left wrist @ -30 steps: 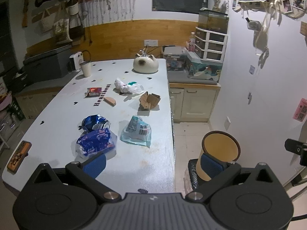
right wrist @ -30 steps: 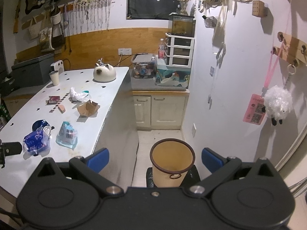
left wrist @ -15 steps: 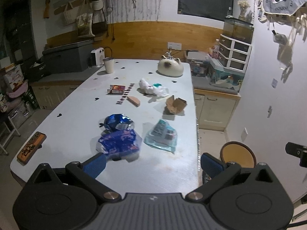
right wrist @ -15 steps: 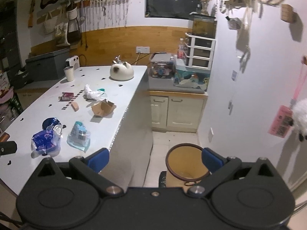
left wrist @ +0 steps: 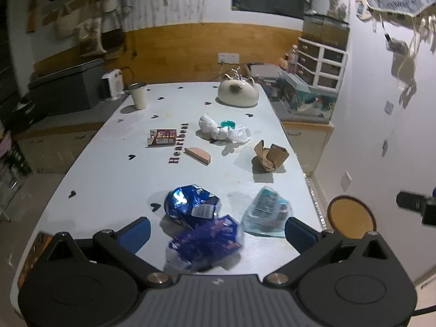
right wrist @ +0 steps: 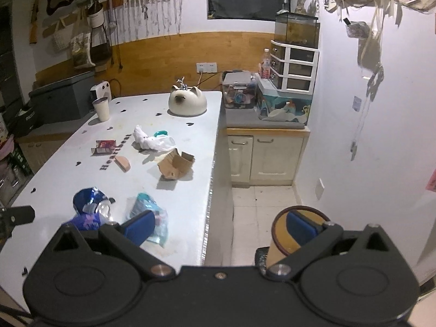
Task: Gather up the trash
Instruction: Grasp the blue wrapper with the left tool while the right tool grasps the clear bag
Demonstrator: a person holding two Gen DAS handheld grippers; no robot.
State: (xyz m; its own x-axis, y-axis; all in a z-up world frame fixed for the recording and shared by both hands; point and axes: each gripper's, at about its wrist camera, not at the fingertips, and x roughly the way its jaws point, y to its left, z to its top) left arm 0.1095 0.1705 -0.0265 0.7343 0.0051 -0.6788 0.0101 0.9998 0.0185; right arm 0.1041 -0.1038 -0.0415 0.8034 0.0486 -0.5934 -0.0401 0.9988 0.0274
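Left tongs [left wrist: 216, 231] hang spread wide over the near end of the bench [left wrist: 109, 179], nothing pinched, with the purple wrapper [left wrist: 207, 239] lying right between the blue pads and looking blurred. Just beyond it sits the crumpled blue foil bag [left wrist: 190, 204], and beside that, toward the bench's right edge, the clear teal packet [left wrist: 268, 212]. Further up the bench: a torn cardboard box [left wrist: 269, 155], a wad of white plastic [left wrist: 220, 130], a tan wedge [left wrist: 197, 155] and a small dark red carton [left wrist: 162, 137]. Right tongs [right wrist: 219, 227] are spread too and empty, off the bench's right edge, one pad over the teal packet, the other in front of the bin [right wrist: 297, 234] on the floor. At the far end stand a cat-shaped pot [right wrist: 187, 103] and a cup [right wrist: 100, 109].
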